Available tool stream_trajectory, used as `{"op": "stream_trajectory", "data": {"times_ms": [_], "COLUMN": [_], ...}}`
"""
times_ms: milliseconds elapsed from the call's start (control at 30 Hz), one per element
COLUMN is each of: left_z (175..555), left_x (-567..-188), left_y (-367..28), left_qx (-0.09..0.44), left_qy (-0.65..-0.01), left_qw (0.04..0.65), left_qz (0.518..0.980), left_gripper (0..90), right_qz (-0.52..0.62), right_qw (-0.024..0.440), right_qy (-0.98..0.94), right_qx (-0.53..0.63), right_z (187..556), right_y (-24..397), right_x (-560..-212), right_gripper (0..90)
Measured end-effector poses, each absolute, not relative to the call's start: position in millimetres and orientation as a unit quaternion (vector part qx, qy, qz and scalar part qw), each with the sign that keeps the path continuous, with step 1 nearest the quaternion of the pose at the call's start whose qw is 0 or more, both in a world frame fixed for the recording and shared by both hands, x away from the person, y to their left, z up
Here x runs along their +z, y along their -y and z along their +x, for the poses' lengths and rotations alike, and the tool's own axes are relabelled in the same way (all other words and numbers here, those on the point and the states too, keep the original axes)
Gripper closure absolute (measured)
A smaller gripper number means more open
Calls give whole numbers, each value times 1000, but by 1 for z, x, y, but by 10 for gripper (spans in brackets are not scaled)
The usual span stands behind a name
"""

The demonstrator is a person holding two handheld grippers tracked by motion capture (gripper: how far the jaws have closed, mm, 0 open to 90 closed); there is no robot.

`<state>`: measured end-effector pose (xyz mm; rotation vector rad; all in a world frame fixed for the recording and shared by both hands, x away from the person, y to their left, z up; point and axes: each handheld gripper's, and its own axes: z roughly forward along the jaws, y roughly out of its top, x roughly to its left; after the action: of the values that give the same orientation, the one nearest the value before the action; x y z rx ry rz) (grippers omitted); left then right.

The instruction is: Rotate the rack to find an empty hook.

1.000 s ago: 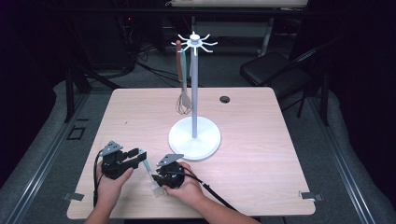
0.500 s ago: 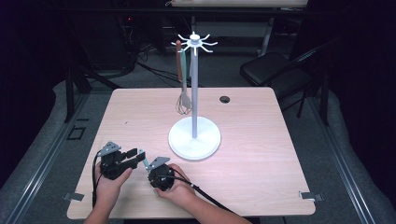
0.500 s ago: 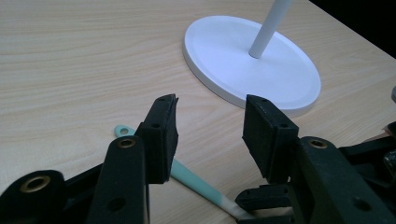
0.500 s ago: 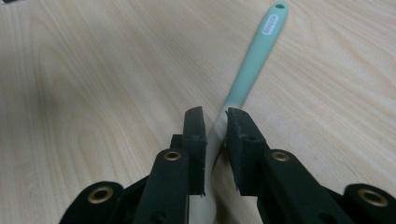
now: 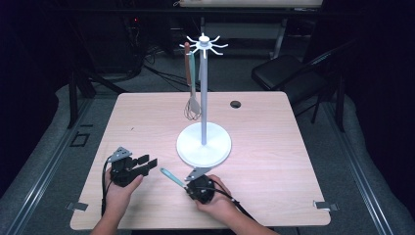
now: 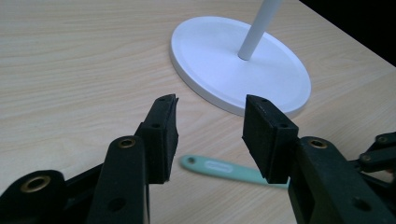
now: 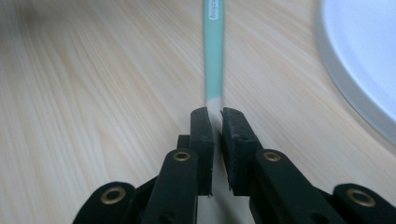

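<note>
A teal-handled utensil (image 5: 171, 176) lies low over the wooden table (image 5: 274, 147), its handle pointing up-left toward my left gripper. My right gripper (image 5: 186, 185) has just been closing and is shut on the utensil's pale near end (image 7: 214, 103). The teal handle (image 7: 214, 56) runs straight away from its jaws. My left gripper (image 5: 149, 163) rests near the front left edge, open with nothing between its pads (image 6: 163, 133). The teal handle tip (image 6: 219, 167) lies on the table just beyond them. A white stand (image 5: 203, 144) with hooks rises mid-table.
A whisk (image 5: 192, 107) and a brown-handled utensil (image 5: 187, 61) hang from the stand's hooks. The stand's round base (image 6: 243, 70) lies just ahead of both grippers and also shows as the base (image 7: 364, 60). A small black disc (image 5: 235, 104) sits at the table's back. A dark chair (image 5: 288, 78) stands beyond.
My right hand shifted left toward the left gripper, then back right, and its jaws narrowed onto the utensil. The left gripper stayed put and open.
</note>
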<state>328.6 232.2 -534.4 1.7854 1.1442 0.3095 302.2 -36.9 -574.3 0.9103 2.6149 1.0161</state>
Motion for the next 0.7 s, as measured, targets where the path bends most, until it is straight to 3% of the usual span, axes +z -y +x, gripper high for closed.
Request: {"op": "stream_trajectory", "data": {"times_ms": [267,700], "left_z": [328,327], "left_x": [-536,-542], "left_y": [-218,-214], "left_qx": [123,116], "left_qy": [-455,-454], "left_qw": [481,472], "left_qz": [739,747], "left_gripper": [549,552], "right_qz": [302,316], "right_qw": [83,56], "right_qy": [-887,-888], "right_qx": [338,329], "right_z": [288,287], "right_y": [105,134], "right_x": [-572,-570], "right_gripper": [833,827]}}
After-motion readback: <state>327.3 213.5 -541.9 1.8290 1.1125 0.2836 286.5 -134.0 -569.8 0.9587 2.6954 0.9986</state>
